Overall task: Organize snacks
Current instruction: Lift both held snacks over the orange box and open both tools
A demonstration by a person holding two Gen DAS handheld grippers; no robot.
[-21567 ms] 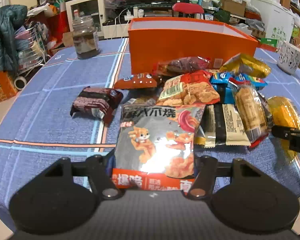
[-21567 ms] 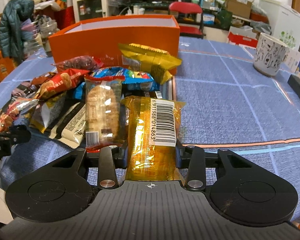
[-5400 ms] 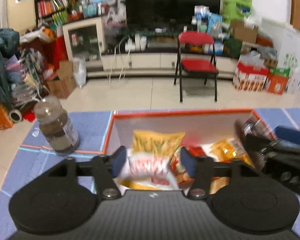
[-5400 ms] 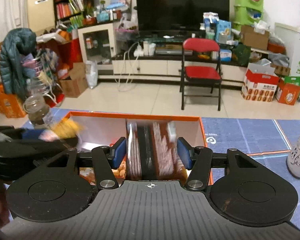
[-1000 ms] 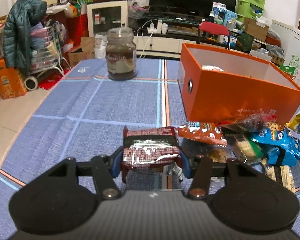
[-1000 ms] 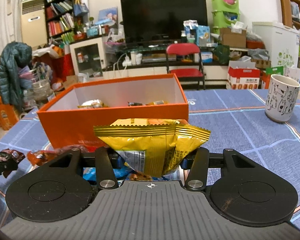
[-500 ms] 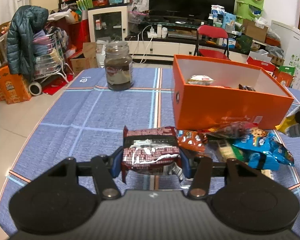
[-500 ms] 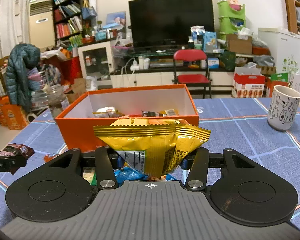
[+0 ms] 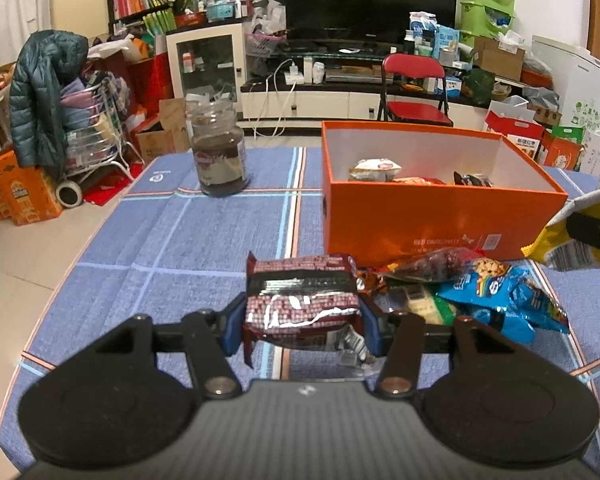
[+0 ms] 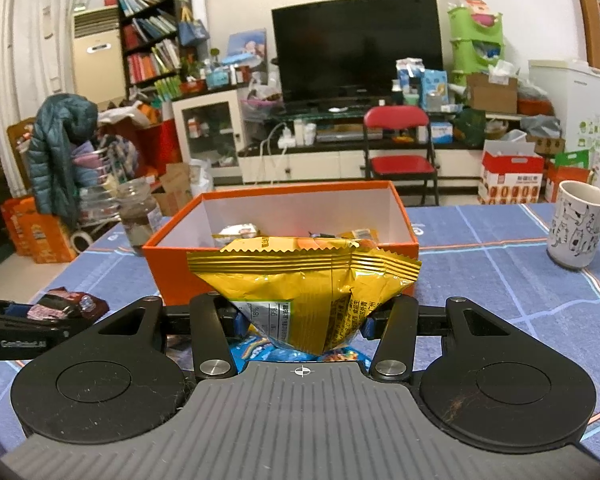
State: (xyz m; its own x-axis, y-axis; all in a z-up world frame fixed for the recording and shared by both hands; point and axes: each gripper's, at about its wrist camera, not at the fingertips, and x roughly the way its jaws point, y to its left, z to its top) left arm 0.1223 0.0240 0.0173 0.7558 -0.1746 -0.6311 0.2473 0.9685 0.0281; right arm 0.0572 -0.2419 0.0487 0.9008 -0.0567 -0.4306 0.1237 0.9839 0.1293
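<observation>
My left gripper is shut on a dark red and black snack pack, held above the blue tablecloth in front of the orange box. My right gripper is shut on a yellow snack bag, held above the pile, in front of the orange box. The yellow bag also shows at the right edge of the left wrist view. The box holds several snacks. A blue cookie pack and other snacks lie on the cloth before the box.
A glass jar stands on the table left of the box. A white patterned mug stands at the far right. The table's left edge drops to the floor. A red chair stands beyond the table.
Both grippers have risen with their packs over the last second; more of the box's inside shows. Since 5.4 s ago they left the box and picked up new snacks.
</observation>
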